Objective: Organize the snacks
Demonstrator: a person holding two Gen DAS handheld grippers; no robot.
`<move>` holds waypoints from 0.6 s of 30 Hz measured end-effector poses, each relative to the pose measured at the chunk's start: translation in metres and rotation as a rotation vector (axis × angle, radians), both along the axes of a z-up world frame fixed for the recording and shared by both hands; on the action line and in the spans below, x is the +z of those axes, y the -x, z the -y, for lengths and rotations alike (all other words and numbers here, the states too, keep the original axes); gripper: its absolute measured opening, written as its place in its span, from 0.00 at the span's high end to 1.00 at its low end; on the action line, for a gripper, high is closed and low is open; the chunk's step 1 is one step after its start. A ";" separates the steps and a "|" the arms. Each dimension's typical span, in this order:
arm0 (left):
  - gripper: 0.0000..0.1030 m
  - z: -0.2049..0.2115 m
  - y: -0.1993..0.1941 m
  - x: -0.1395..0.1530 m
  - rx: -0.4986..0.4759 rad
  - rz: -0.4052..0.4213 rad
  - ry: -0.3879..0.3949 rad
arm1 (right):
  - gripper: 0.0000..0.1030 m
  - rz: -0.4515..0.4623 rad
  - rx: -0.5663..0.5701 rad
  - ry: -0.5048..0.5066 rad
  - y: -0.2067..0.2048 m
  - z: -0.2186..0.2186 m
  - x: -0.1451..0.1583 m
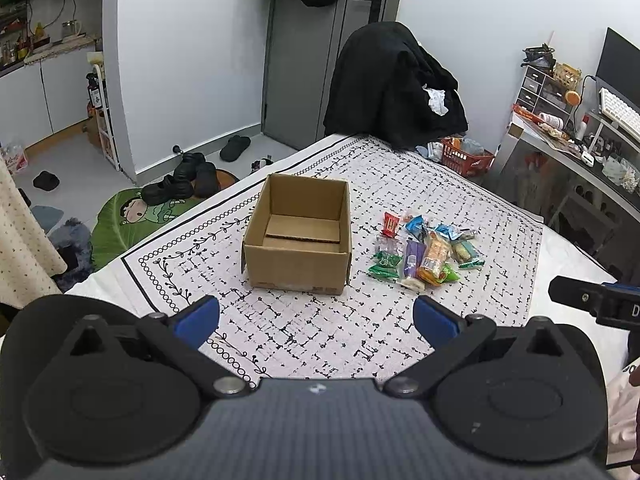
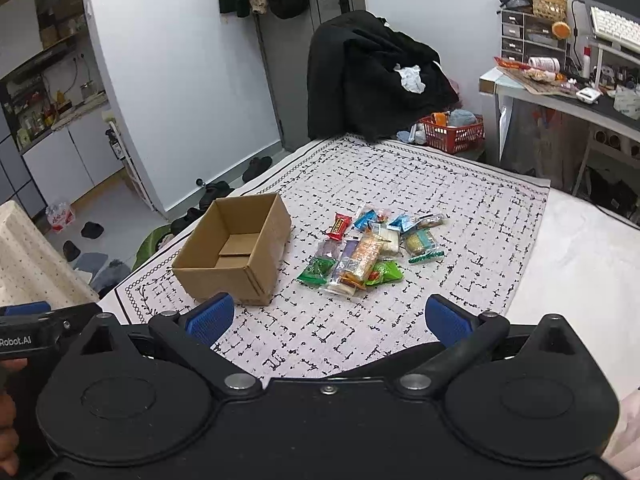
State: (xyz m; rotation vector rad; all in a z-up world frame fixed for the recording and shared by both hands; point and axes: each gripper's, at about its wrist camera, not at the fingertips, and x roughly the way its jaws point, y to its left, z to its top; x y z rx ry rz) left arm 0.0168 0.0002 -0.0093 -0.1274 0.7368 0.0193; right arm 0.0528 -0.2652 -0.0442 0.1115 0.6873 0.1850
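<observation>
Both the left gripper (image 1: 316, 316) and right gripper (image 2: 330, 318) are spread, empty, above bare cloth (image 2: 460, 200). The open-topped box (image 1: 298, 236) sits upright; the snack pile (image 1: 426, 250) lies apart at its 3 o'clock.

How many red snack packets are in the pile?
1. A red packet lies at the pile's far edge, on the side nearest the cardboard box; others may hide under overlapping wrappers.

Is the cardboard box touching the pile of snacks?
Apart. The right wrist view shows a strip of patterned cloth between the cardboard box and the snacks; the left wrist view agrees.
</observation>
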 end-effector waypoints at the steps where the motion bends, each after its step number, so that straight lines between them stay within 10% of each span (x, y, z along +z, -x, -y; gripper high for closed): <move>1: 0.00 0.001 -0.002 -0.001 -0.001 -0.003 0.001 | 0.00 -0.001 -0.001 -0.003 -0.002 0.001 -0.001; 18: 0.01 0.014 -0.051 -0.020 0.016 -0.025 0.016 | 0.00 -0.076 -0.032 -0.079 -0.060 0.027 -0.037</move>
